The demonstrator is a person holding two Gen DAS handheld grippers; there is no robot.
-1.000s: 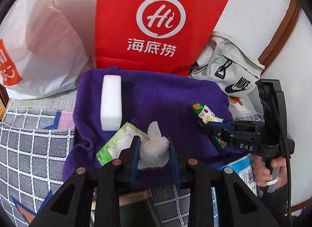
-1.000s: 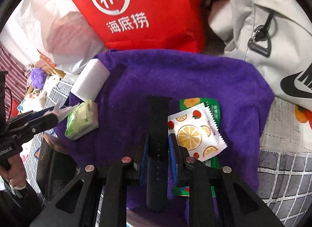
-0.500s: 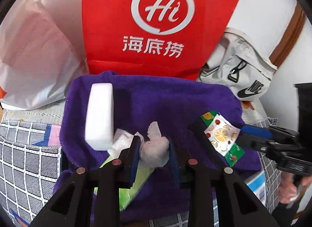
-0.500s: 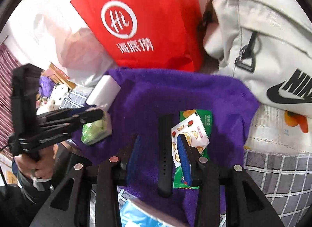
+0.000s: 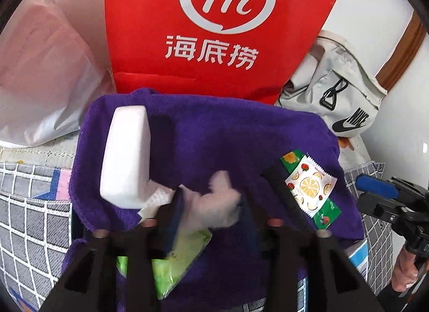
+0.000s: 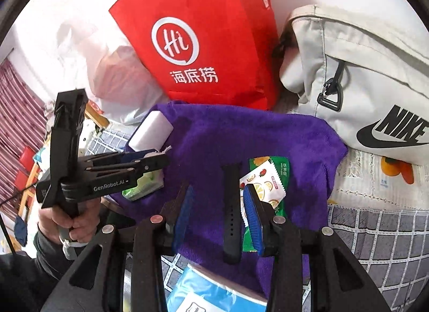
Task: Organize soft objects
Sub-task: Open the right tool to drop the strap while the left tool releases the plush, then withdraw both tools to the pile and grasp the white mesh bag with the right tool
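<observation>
Lying on a purple towel [image 5: 241, 137], a crumpled tissue [image 5: 214, 204] is being gripped by the left hand-held gripper [image 5: 211, 212]; the right hand-held gripper [image 6: 218, 215] is being held wide open astride a black strap [image 6: 232, 204].

L wrist cam: close, faces purple towel [image 5: 214, 135] from front-left. R wrist cam: close, front-right, sees left gripper [image 6: 163, 160]. Shared: towel, red bag [image 5: 222, 30].

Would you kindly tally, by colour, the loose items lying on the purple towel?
White: 2, sponge block, crumpled tissue in the left hand-held gripper
Green: 2, tissue pack, fruit sachet
Black: 1, watch strap
Total: 5
</observation>
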